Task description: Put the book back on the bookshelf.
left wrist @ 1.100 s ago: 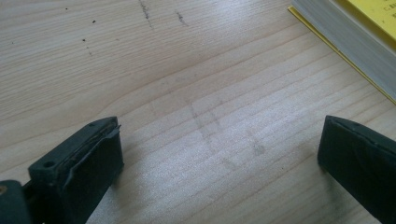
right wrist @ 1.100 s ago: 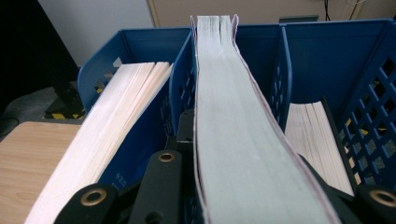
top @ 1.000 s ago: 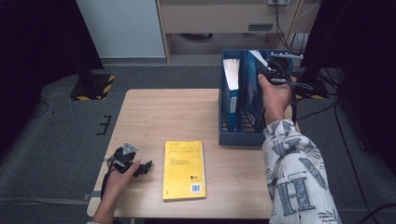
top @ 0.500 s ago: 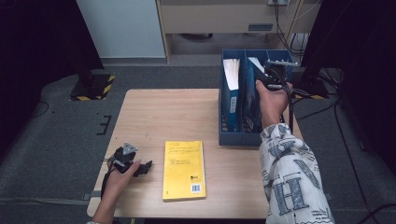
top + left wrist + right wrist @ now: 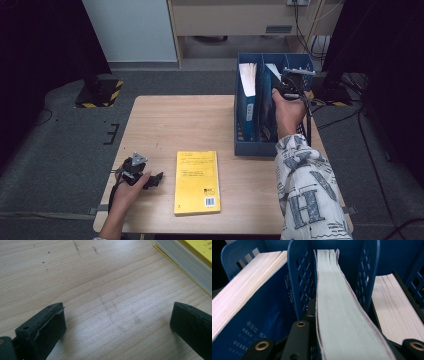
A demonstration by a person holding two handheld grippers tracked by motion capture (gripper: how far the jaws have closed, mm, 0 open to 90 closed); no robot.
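My right gripper [image 5: 281, 93] clamped on a pale-edged book [image 5: 342, 315] standing in the middle slot of the blue file rack [image 5: 250, 147] at the table's far right, my left gripper [image 5: 150, 179] resting near left, jaws apart, beside a yellow book [image 5: 196, 181] lying flat.

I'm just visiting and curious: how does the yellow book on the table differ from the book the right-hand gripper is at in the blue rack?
The yellow book lies flat on the table, cover up; the racked book stands on edge in the blue rack, pages up. The yellow book lies free, beside the open left gripper; the racked book sits between the right gripper's jaws. Both are thick, closed paperbacks.
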